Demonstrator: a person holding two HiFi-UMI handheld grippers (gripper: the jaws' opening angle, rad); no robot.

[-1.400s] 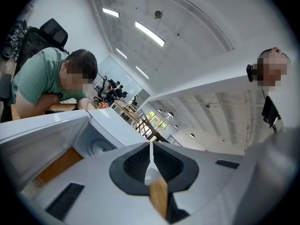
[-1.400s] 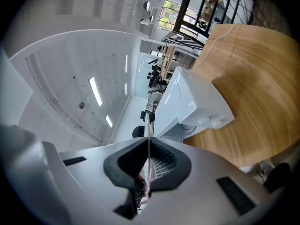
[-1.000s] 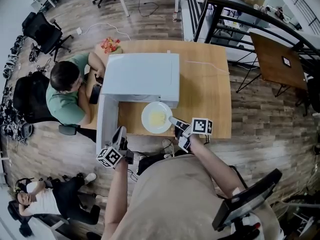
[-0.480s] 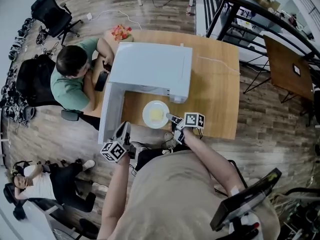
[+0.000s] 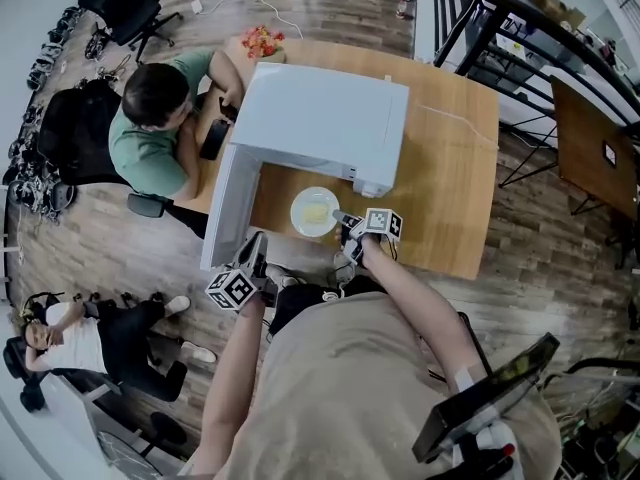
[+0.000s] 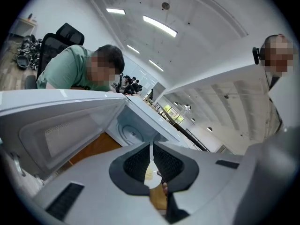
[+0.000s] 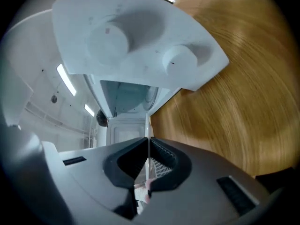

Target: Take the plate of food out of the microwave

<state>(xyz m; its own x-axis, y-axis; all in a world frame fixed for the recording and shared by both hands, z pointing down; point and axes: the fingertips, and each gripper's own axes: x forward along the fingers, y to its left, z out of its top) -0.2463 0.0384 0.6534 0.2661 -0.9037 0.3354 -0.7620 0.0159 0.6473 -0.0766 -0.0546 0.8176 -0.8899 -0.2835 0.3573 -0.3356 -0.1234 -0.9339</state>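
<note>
A white plate (image 5: 312, 211) with yellow food is over the wooden table (image 5: 440, 168), just in front of the white microwave (image 5: 325, 118). The microwave's door (image 5: 228, 208) is swung open to the left. My right gripper (image 5: 343, 222) is shut on the plate's right rim. In the right gripper view that rim (image 7: 148, 125) is a thin white edge pinched between the pads of the right gripper (image 7: 148, 146). My left gripper (image 5: 258, 251) is shut and empty near the door's free end. Past the left gripper (image 6: 150, 150) I see the plate (image 6: 149, 175) low down.
A person in a green shirt (image 5: 150, 138) sits at the table's left side by a black phone (image 5: 214, 138) and flowers (image 5: 262, 40). Another person (image 5: 70, 343) is on the floor. A black railing (image 5: 520, 28) and a second table (image 5: 600, 148) stand at the right.
My right gripper has sunk toward the tabletop with the plate in it. The left gripper has come down a little beside the door's end.
</note>
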